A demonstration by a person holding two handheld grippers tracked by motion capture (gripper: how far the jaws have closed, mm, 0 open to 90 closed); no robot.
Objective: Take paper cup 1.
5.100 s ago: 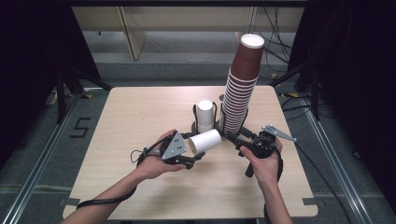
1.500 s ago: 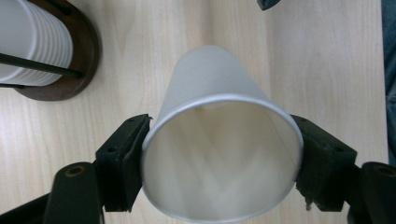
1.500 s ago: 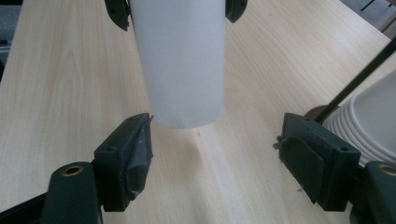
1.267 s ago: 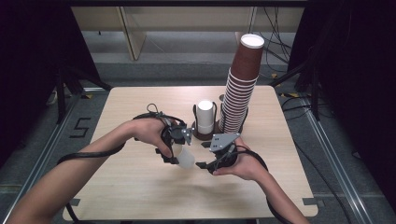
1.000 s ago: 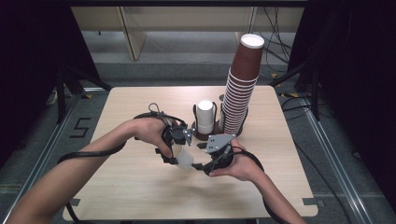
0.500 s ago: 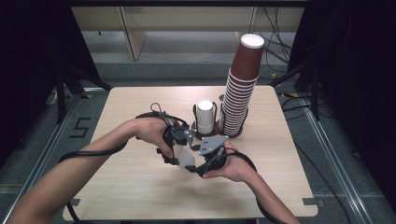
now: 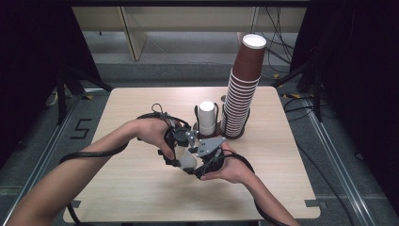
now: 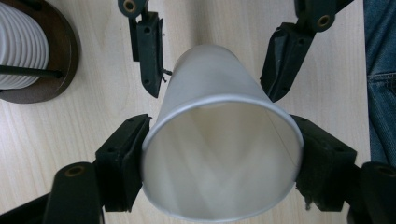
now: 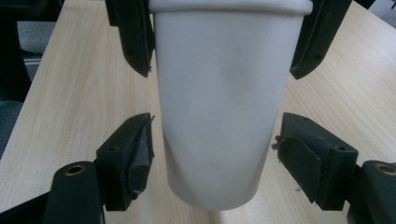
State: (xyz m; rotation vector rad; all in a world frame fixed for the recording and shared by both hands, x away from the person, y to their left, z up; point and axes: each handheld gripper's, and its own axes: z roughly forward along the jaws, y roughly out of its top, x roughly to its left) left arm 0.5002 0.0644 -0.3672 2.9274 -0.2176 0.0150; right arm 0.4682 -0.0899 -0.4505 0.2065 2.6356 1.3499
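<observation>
We see the right gripper (image 7: 203, 165) nearest us, jaws spread either side of the white cup's (image 7: 187, 158) lower end — small gaps, pads not pressing. Left gripper (image 7: 175, 153) pinches that cup at its rim, holding it over the table (image 7: 117, 188) mid-front. Beyond — a second white cup stack (image 7: 206, 117) in a dark holder, then the tall brown cup stack (image 7: 240, 94).

A lab or test room set up for recording: 1 bare wooden table (image 7: 141, 197) stands alone on grey floor with tape marks (image 7: 81, 128), dark curtains (image 7: 28, 70) hang on both sides, and loose cables (image 7: 277, 42) lie beyond its far edge.
</observation>
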